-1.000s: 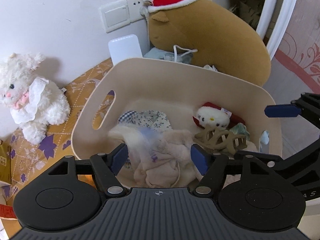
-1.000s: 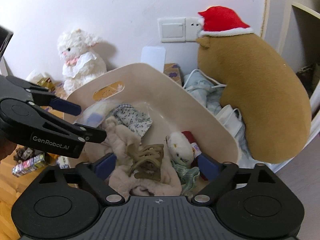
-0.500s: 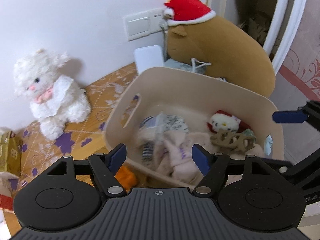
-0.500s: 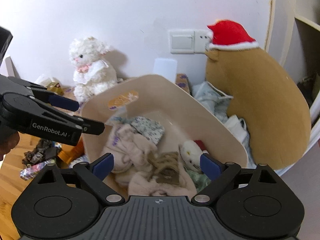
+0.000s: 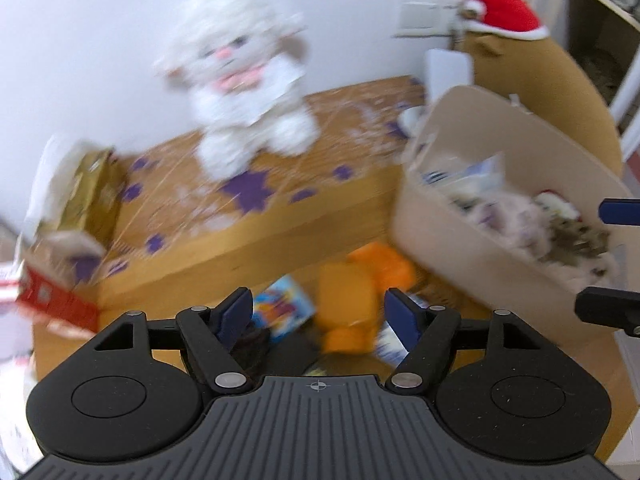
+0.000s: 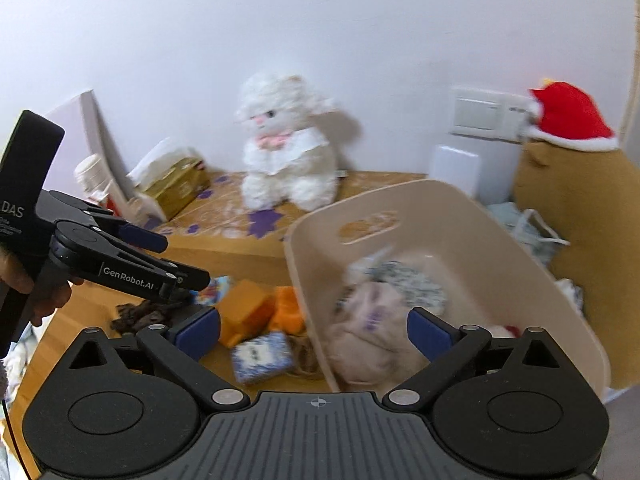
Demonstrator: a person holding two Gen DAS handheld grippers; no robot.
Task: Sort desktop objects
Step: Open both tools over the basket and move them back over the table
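Left wrist view, blurry: left gripper (image 5: 318, 314) wide open, empty, above orange items (image 5: 362, 280) on wooden desk (image 5: 256, 236). Right gripper (image 6: 314, 330) jaws opening, nothing gripped, straddling rim of beige bin (image 6: 448, 216) holding cloth pile (image 6: 372, 328). White plush lamb (image 6: 288, 152) behind.

Orange plush (image 6: 256, 312) lies beside the filled beige bin (image 6: 472, 216).

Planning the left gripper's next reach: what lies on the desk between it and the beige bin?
In the right wrist view, orange blocks and a blue patterned packet lie between the left gripper and the bin.
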